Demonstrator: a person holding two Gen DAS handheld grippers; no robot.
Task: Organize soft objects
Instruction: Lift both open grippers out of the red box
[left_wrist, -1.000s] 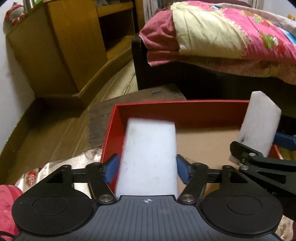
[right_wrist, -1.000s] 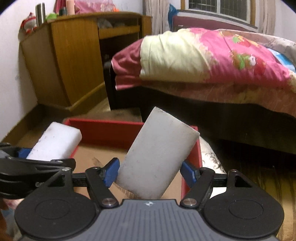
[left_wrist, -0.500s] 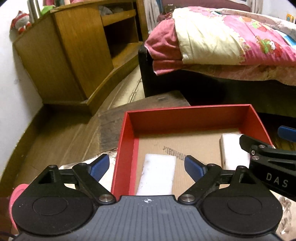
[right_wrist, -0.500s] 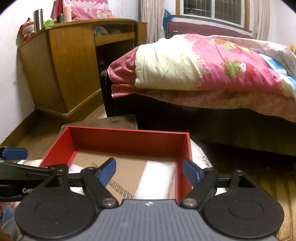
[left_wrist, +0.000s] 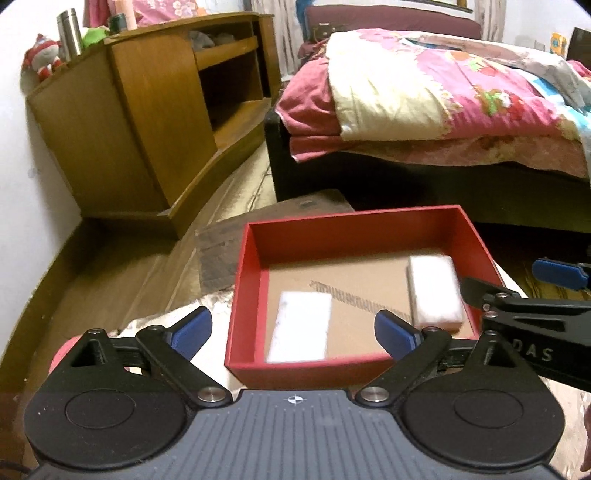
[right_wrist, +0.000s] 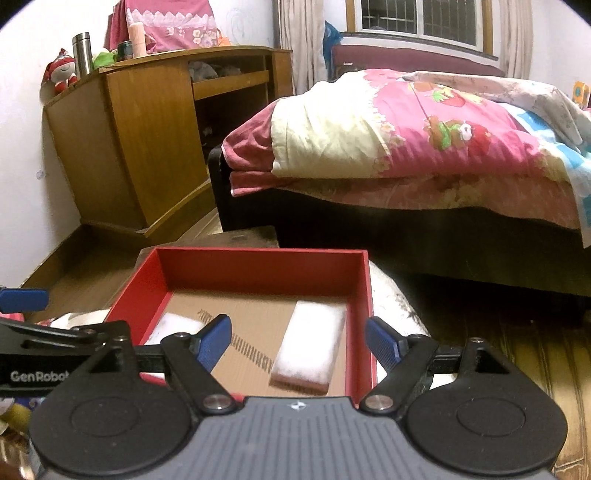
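Sponges lie flat inside the red box, on its cardboard floor: left sponge near the left wall, right sponge along the right wall, well apart. Left gripper hangs over the near rim with jaws opening wide and holding nothing; right gripper likewise stands open and empty, apparently releasing for storage.

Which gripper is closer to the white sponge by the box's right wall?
Right. The right gripper hangs just above that sponge, jaws open. The left gripper, jaws opening, is over the other sponge at the red box's left side.
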